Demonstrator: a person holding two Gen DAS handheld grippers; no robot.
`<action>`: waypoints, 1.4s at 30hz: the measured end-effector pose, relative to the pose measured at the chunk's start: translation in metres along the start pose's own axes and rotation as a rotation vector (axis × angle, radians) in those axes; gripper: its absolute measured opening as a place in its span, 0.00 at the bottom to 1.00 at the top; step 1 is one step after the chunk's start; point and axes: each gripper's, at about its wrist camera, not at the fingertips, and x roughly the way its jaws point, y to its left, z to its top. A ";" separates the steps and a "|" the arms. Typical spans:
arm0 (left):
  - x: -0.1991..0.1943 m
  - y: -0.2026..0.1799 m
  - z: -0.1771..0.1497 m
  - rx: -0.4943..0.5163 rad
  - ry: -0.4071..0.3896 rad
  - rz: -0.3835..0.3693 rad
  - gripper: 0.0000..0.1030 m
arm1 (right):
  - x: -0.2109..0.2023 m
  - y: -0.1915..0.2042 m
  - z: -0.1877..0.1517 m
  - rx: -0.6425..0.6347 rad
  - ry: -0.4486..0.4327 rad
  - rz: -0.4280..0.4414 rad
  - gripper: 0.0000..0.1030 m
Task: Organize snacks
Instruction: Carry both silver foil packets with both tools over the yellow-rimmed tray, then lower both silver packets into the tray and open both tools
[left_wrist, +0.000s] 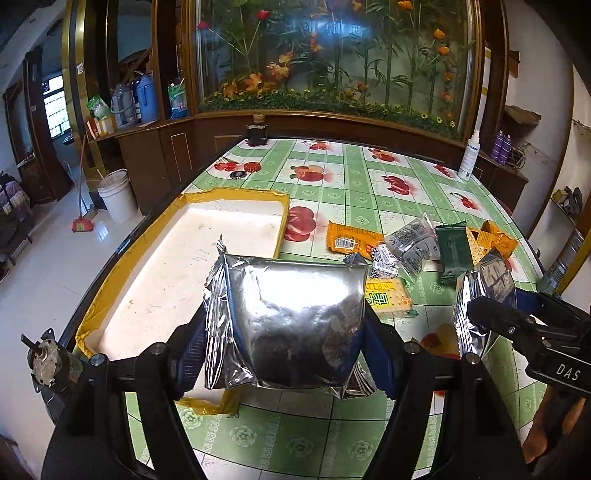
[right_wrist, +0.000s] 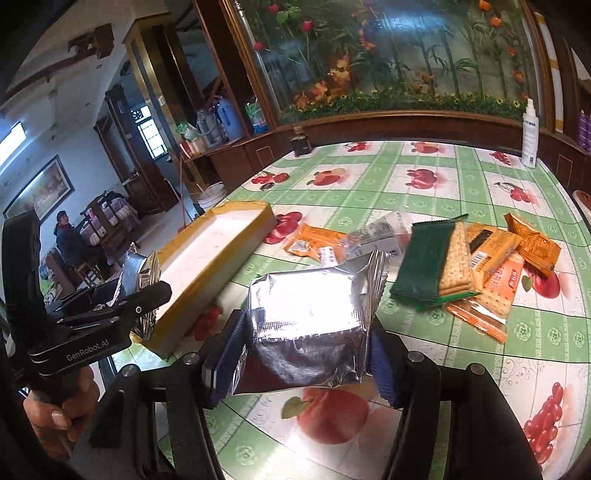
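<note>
Left gripper (left_wrist: 284, 332) clamped on a crinkled silver foil snack pouch (left_wrist: 291, 321), lifted over the near end of the shallow white tray with yellow taped rim (left_wrist: 236, 194). Right gripper (right_wrist: 306, 332) likewise squeezing a second silver foil packet (right_wrist: 310, 317) above the green fruit-print tablecloth (right_wrist: 369, 184). Tray bare inside, so sorting barely begun. Orange, green and clear wrapped packets (right_wrist: 461, 258) heaped on the cloth, waiting. Left pouch gripped across its width, long axis running away from the camera, crimped seam toward the tray.
</note>
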 end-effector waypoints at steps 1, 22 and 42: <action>0.000 0.002 0.000 -0.001 -0.002 0.005 0.71 | 0.001 0.003 0.001 -0.004 -0.001 0.003 0.62; 0.021 0.076 -0.012 -0.115 0.048 0.112 0.72 | 0.054 0.075 0.019 -0.097 0.057 0.137 0.61; 0.076 0.142 -0.019 -0.213 0.173 0.228 0.72 | 0.219 0.166 0.047 -0.243 0.229 0.195 0.61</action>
